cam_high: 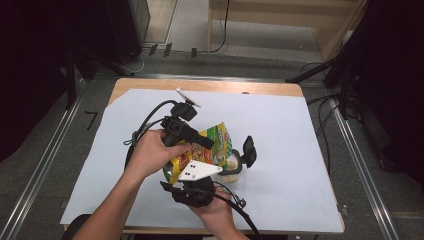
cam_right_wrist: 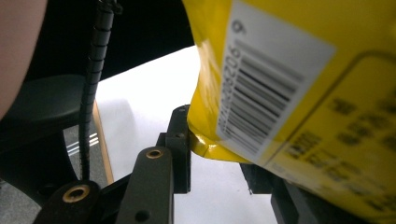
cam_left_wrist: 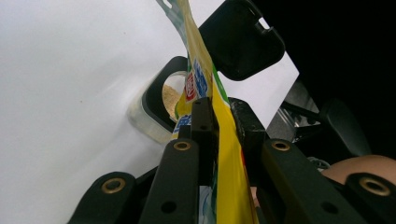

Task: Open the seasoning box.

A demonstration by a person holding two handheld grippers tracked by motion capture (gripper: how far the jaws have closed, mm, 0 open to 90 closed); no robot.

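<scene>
Table [cam_high: 300, 150] under a pale sheet; 2 handheld grippers meeting near its middle, just ahead of the person's edge.

Yellow bag [cam_high: 216, 142], printed green and red, held off the sheet between both grippers, tilted with its open end down toward a clear container [cam_high: 231, 169]. Seen edge-on in the left gripper view [cam_left_wrist: 224, 154], running up between the jaws and over the container's opening [cam_left_wrist: 170, 100]. Barcode label and yellow back panel close up in the right gripper view [cam_right_wrist: 299, 93].

Left gripper [cam_high: 204, 142] in the left hand [cam_high: 152, 152], reaching in from the left of the high view. Jaws pressed together on the bag's thin edge, pads flat against both faces of the film [cam_left_wrist: 218, 126].

Right gripper [cam_high: 192, 182] in the right hand [cam_high: 217, 210], below the bag in the high view, grey 3-cornered plate on top. Jaws pinching the bag's bottom corner; left pad touching the yellow fold [cam_right_wrist: 201, 140], right jaw mostly hidden behind the bag.

Container sitting on the sheet just right of the bag's mouth, black rim, pale tan grainy contents inside. Hinged black lid [cam_high: 249, 150] flipped open, standing up on the far right side; same lid large and dark in the left gripper view [cam_left_wrist: 243, 39].

Black cable [cam_high: 150, 120] looping left from the left gripper across the sheet.
</scene>
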